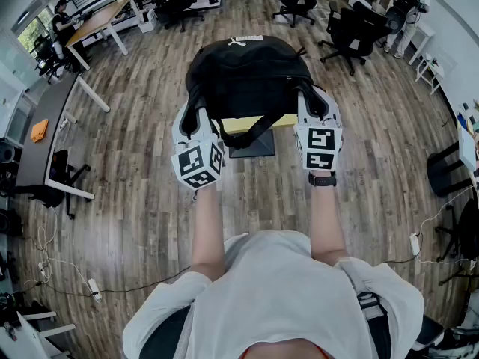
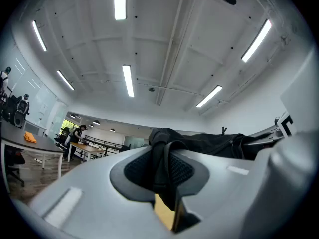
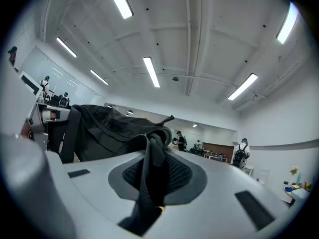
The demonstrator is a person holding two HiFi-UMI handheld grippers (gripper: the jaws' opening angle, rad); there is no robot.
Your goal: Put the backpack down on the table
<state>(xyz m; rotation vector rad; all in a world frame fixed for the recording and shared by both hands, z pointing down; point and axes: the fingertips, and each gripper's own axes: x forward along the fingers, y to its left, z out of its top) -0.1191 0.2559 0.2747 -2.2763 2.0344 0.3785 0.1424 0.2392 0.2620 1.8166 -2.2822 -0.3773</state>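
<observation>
Left hand-held gripper point(image 1: 198, 117), bulky black backpack point(image 1: 247, 69)

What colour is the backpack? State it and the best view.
Black; the backpack shows best in the head view.

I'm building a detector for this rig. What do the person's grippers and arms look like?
Both the left gripper and right gripper are pale grey, each bearing a cube of black-and-white square markers. Their jaws carry dark textured pads. The person wears a white short-sleeved T-shirt and a black wristband on the right wrist.
</observation>
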